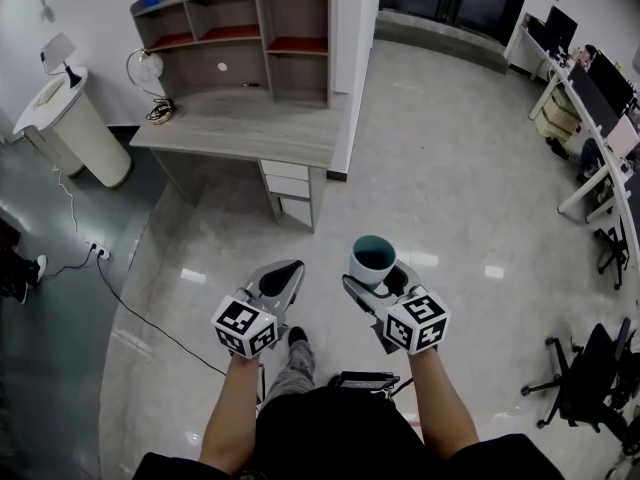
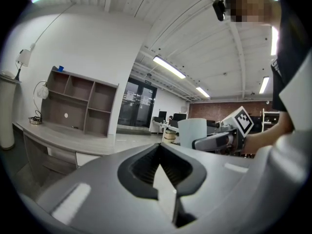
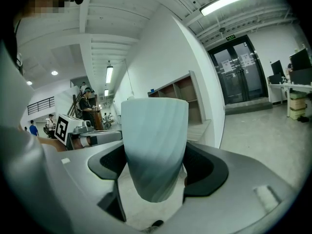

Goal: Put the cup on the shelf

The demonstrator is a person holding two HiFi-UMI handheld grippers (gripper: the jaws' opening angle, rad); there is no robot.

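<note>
In the head view, the right gripper [image 1: 378, 274] is holding the cup [image 1: 373, 256] upright, low in front of the person. The shelf [image 1: 235, 33] is standing well apart ahead, on the surface [image 1: 240, 133]. The left gripper [image 1: 284, 276] is pointing forward just beside it.

In the left gripper view, the jaws are lying together with nothing between them.

In the right gripper view, the jaws are pressing on the cup's lower sides. Doing this step well probably means keeping the cup level, approaching one open compartment squarely, and resting the base there before letting go
</note>
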